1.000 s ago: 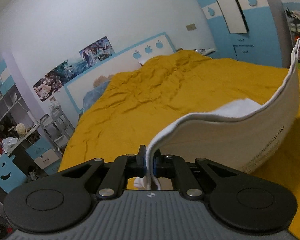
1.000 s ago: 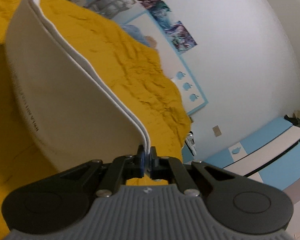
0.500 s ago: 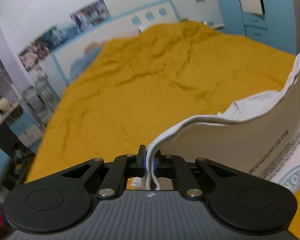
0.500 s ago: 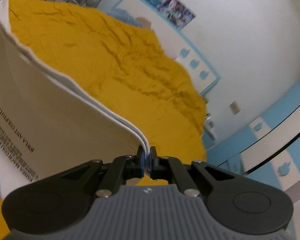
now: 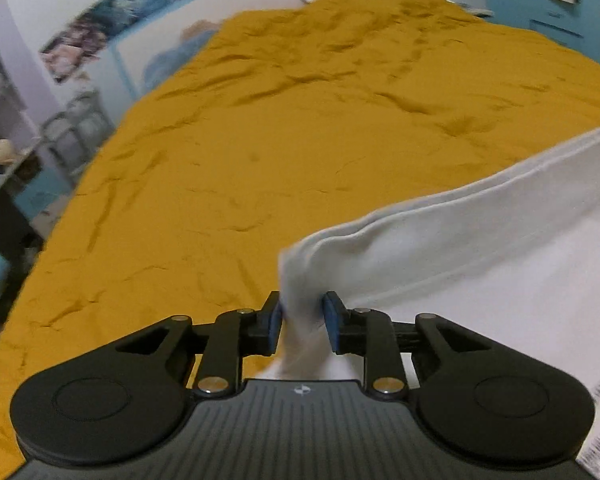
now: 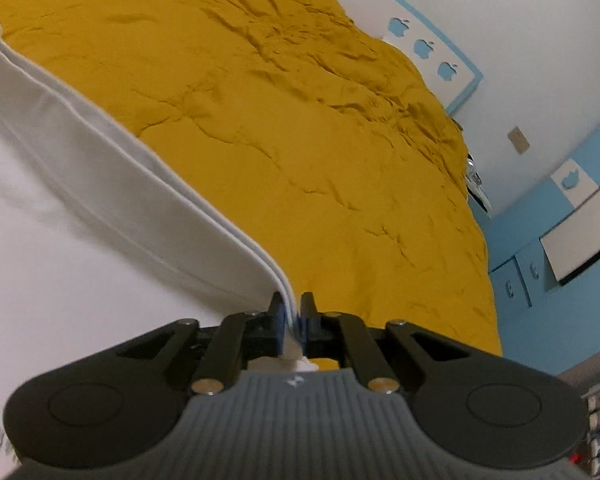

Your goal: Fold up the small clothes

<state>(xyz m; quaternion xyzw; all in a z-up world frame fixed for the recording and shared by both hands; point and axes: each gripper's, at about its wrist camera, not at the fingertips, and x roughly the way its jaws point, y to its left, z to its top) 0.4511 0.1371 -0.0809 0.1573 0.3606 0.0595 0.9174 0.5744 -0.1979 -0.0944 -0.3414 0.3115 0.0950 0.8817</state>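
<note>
A white garment with dark printed text (image 5: 480, 248) lies folded over on the mustard-yellow bedspread (image 5: 300, 128). My left gripper (image 5: 303, 320) has its jaws slightly parted with the garment's doubled edge still between them. In the right wrist view the same garment (image 6: 80, 220) stretches off to the left, and my right gripper (image 6: 291, 322) has its jaws a little apart around the doubled edge. Both grippers are low, close to the bedspread (image 6: 300, 120).
The bed's white and blue headboard (image 6: 432, 46) stands against the wall. Blue cabinets (image 6: 540, 256) stand past the bed's right edge. Shelves and clutter (image 5: 8, 152) stand past the left edge.
Both grippers have come down towards the bed, laying the garment flat. The jaws of both, tightly shut on the edge before, have parted slightly.
</note>
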